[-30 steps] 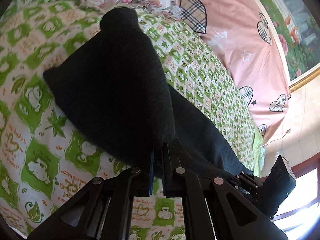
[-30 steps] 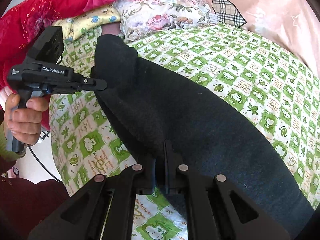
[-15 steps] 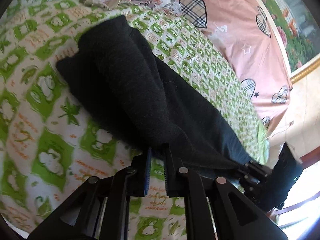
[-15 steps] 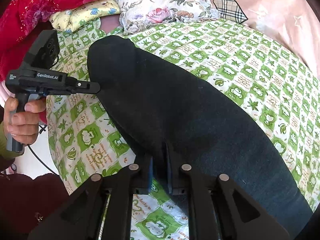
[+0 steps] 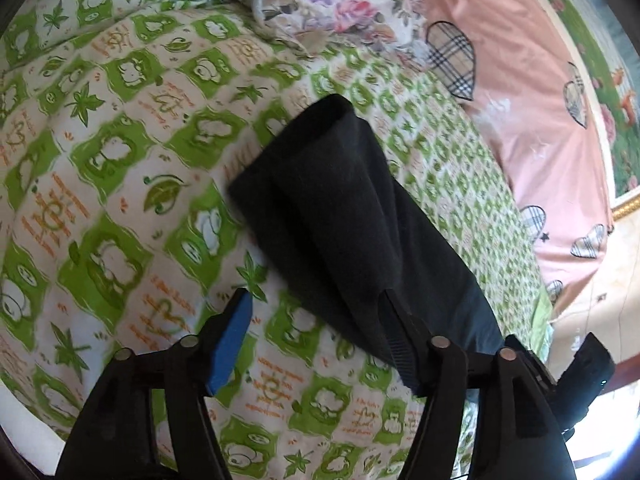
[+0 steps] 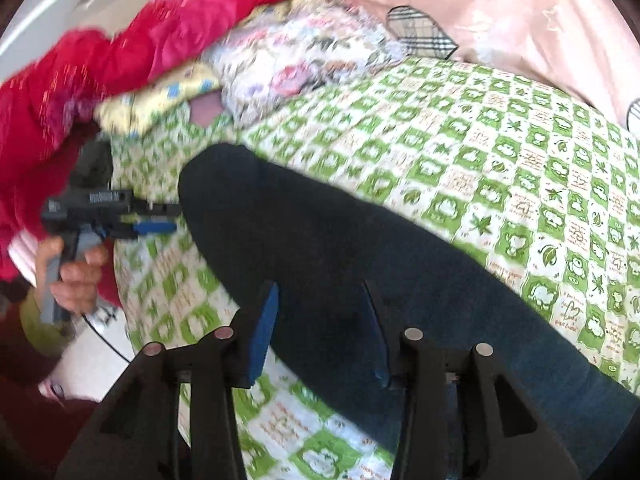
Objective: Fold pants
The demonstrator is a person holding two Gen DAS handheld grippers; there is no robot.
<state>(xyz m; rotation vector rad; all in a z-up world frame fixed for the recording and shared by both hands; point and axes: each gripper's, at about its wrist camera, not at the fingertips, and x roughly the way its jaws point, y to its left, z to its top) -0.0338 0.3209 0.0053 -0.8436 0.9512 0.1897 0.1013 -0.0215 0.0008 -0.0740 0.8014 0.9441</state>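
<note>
The dark pants (image 5: 344, 216) lie folded lengthwise on the green-and-white patterned bedsheet (image 5: 120, 184); they also show in the right wrist view (image 6: 340, 264). My left gripper (image 5: 316, 300) is open, its jaws spread over the pants' near edge, holding nothing. My right gripper (image 6: 322, 288) is open above the pants, empty. The left gripper (image 6: 156, 220) also shows in the right wrist view, held in a hand beside the pants' end. The right gripper's body (image 5: 576, 376) shows at the lower right of the left wrist view.
A floral pillow (image 5: 328, 4) and a pink quilt with plaid hearts (image 5: 532, 92) lie at the head of the bed. A red blanket (image 6: 120, 56) and a yellow cloth (image 6: 156, 100) are piled at the left in the right wrist view. The bed's edge (image 6: 132, 320) is near the hand.
Both grippers have opened and let go of the pants, which now lie flat on the sheet. Both have drawn back a little from the cloth.
</note>
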